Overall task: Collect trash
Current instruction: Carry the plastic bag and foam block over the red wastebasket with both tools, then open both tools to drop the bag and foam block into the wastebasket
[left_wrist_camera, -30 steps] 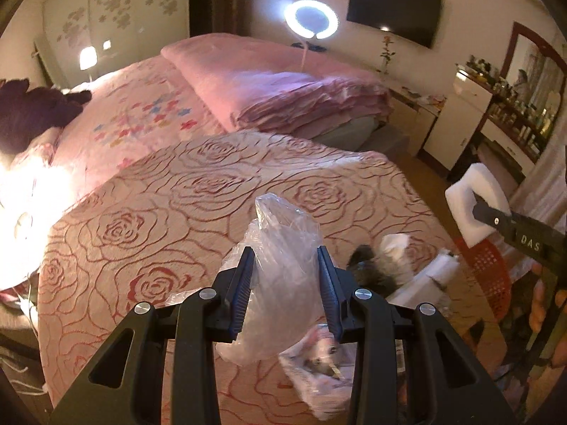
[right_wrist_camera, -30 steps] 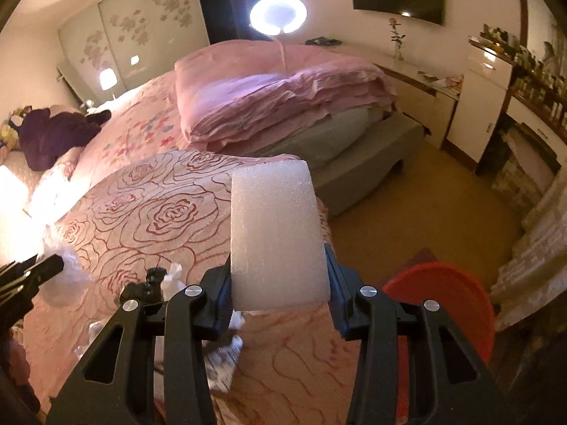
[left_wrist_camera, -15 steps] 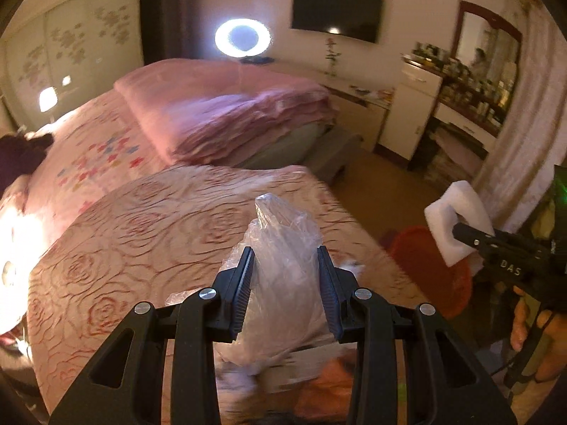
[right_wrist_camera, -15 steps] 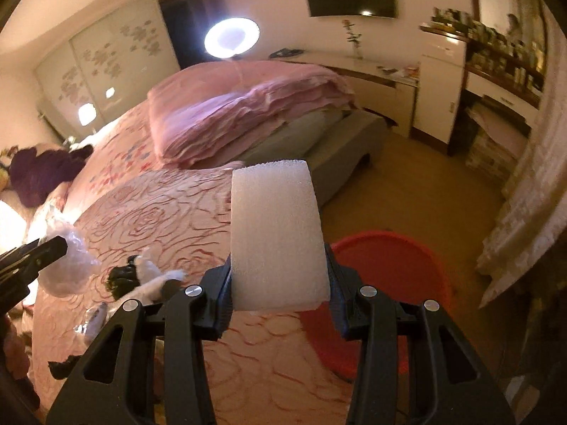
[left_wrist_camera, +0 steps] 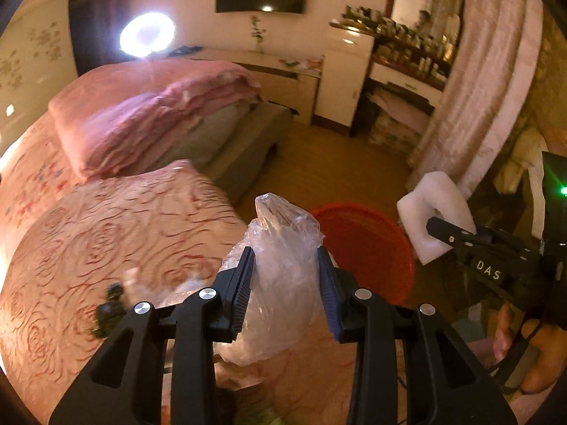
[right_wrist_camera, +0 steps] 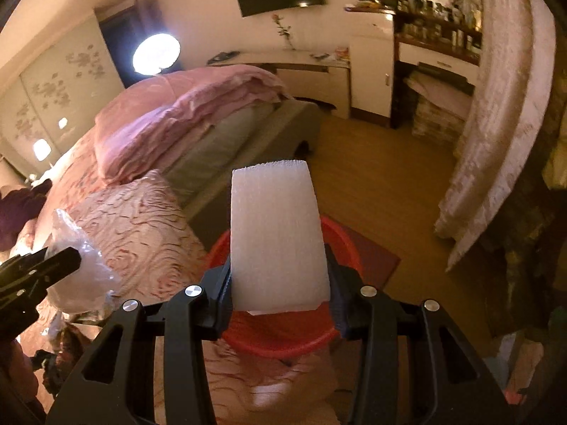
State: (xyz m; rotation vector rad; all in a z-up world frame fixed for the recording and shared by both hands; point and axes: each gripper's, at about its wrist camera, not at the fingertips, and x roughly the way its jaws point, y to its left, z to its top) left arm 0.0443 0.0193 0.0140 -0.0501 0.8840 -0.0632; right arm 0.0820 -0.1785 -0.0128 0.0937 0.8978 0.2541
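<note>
Carrying step: the left claw (left_wrist_camera: 286, 285) clamps a plastic bag (left_wrist_camera: 283, 276), the right claw (right_wrist_camera: 280, 279) a foam block (right_wrist_camera: 276, 237) — both near the red basin (right_wrist_camera: 283, 333). Next, release over it.

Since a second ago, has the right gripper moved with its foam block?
Yes. The right gripper, gripping the foam block, swung off the bed to over the red basket.

The red basin (right_wrist_camera: 283, 333) lies open below; the bed's edge (right_wrist_camera: 170, 233) crowds its left.
</note>
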